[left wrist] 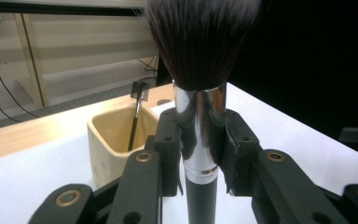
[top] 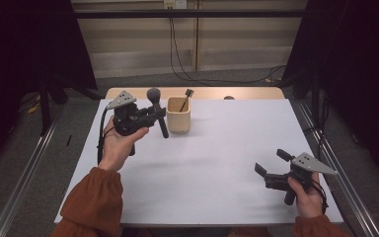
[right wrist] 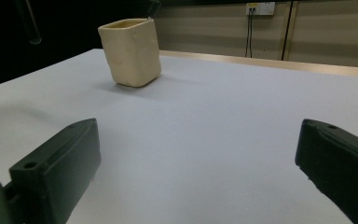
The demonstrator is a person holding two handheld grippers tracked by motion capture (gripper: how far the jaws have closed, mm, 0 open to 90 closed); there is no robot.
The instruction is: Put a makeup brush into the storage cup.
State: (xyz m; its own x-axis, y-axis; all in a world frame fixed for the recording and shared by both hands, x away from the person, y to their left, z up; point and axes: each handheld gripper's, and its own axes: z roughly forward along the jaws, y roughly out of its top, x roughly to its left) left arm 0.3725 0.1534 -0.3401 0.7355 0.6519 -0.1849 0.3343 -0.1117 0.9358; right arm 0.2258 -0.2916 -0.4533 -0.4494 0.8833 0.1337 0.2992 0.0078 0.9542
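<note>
The left claw [top: 154,117], upper left of the high view, clamps a makeup brush [top: 157,111] by its metal collar, bristles up, handle pointing down. Just right of it on the counter [top: 217,163] stands the cream cup [top: 178,114], already holding a smaller brush [top: 186,98]. The right claw [top: 272,163] gapes empty at lower right, well away.

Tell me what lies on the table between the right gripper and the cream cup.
Nothing: in the right gripper view, bare white table runs from the open right gripper to the cream cup. The high view shows the same.

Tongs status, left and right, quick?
Left tongs: closed on the makeup brush, gripping its silver ferrule, bristles up.
Right tongs: open, holding nothing.
</note>
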